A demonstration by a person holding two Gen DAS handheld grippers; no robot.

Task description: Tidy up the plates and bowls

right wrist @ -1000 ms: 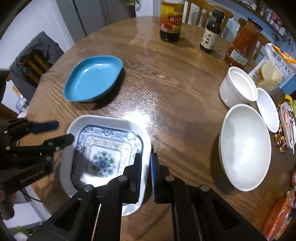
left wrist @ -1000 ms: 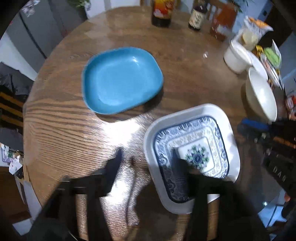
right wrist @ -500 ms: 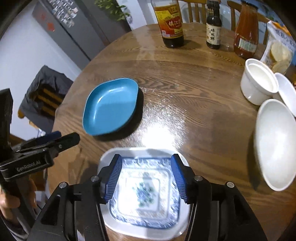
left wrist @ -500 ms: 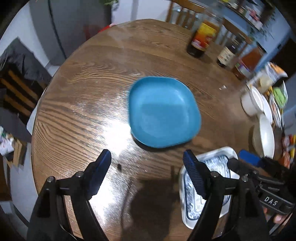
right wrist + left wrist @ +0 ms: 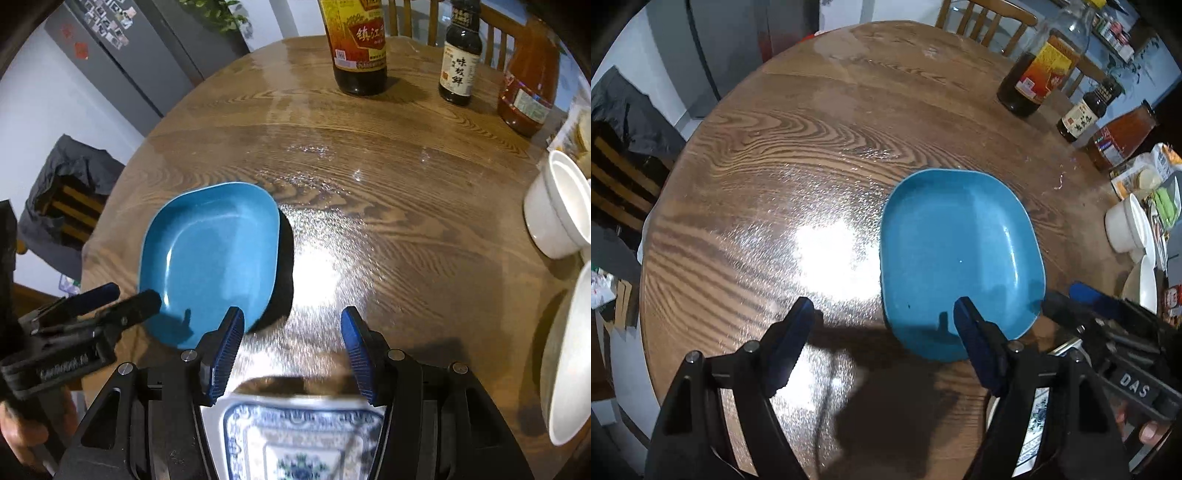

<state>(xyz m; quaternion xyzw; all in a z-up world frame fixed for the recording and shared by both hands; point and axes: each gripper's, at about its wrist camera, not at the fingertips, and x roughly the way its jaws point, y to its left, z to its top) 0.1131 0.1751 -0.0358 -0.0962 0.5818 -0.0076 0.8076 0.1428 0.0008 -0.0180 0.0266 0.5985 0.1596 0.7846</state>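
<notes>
Here, in the left wrist view, a blue plate, glossy, squarish and round-cornered, is seen lying flat on the wooden surface. The left gripper is spread wide and empty, one finger hanging over the plate's near rim.

In the right wrist view, the right gripper has just been opened; nothing is held. A blue-and-white patterned plate lies below it, near the blue plate.
</notes>
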